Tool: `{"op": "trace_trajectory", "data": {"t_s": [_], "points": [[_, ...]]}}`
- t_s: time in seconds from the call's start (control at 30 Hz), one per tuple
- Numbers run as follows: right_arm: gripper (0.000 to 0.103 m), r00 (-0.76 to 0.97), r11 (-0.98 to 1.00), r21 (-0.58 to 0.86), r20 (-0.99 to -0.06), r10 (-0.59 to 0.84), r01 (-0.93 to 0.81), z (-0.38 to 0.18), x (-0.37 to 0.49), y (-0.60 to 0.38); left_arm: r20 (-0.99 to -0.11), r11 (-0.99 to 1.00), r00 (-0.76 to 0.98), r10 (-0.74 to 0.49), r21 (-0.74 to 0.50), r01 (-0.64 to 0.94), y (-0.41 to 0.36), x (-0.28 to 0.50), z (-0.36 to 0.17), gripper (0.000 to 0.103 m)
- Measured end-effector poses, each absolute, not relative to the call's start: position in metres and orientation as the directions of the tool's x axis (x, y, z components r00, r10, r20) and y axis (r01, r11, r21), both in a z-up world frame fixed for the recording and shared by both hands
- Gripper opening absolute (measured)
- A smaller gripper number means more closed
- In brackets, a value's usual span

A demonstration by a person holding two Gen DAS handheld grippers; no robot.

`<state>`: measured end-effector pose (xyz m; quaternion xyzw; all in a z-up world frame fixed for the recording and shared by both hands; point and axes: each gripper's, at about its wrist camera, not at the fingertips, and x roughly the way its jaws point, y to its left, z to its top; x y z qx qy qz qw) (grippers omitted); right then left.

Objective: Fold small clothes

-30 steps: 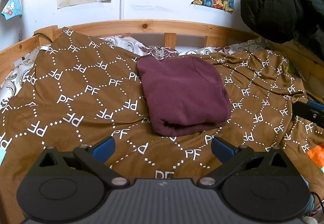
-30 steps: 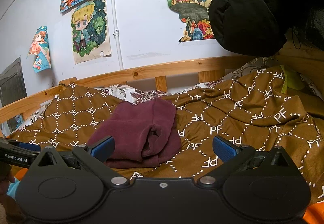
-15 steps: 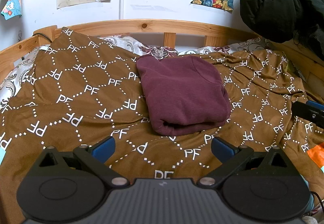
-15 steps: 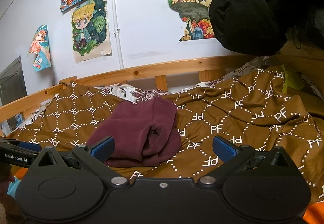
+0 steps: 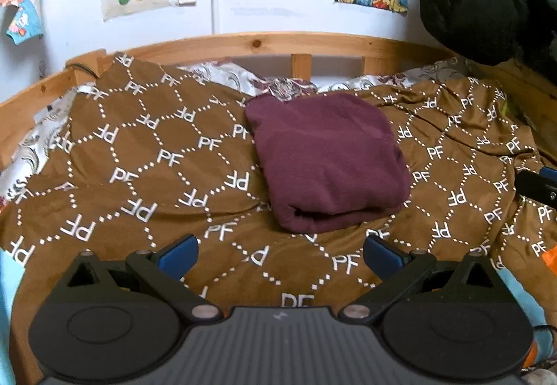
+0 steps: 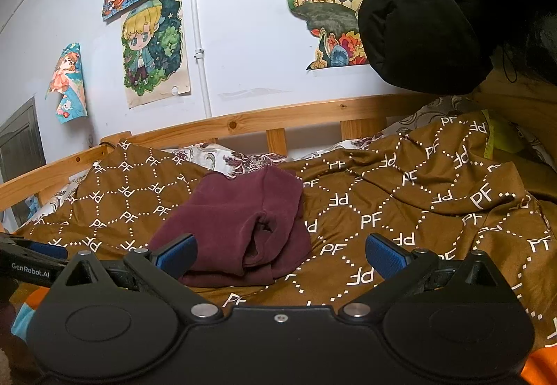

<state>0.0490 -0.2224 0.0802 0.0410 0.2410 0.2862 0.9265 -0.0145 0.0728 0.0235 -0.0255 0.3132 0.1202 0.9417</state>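
Nothing seems moved since before — folded maroon garment (image 5: 327, 158) lies free, both tongs (image 5: 280, 251) (image 6: 280, 251) spread.

Maroon garment (image 5: 327, 162), soft fleece-like knit, folded into a compact, roughly square bundle. Lies flat on the brown patterned bedspread (image 5: 146, 169), centre of the left wrist frame, far edge touching the floral pillow. Near edge shows stacked rounded folds. In the right wrist frame, left of centre, an open tunnel-like fold faces the camera.
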Motion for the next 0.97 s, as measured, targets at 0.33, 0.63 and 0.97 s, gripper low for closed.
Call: {"op": "trace_trajectory", "data": {"t_s": [0.33, 0.63, 0.97], "points": [[0.102, 0.719, 0.833, 0.214, -0.424, 0.550, -0.511, 0.0805, 0.0493, -0.2224, -0.595, 0.974, 0.776, 0.208, 0.049, -0.223, 0.0710, -0.0144, 0.0242, 0.102], [0.102, 0.719, 0.834, 0.214, -0.427, 0.548, -0.509, 0.0794, 0.0495, -0.2221, -0.597, 0.974, 0.775, 0.209, 0.053, -0.222, 0.0734, -0.0150, 0.0243, 0.102], [0.102, 0.719, 0.834, 0.214, -0.428, 0.548, -0.509, 0.0797, 0.0497, -0.2219, -0.606, 0.974, 0.768, 0.205, 0.048, -0.222, 0.0755, -0.0144, 0.0234, 0.102]]}}
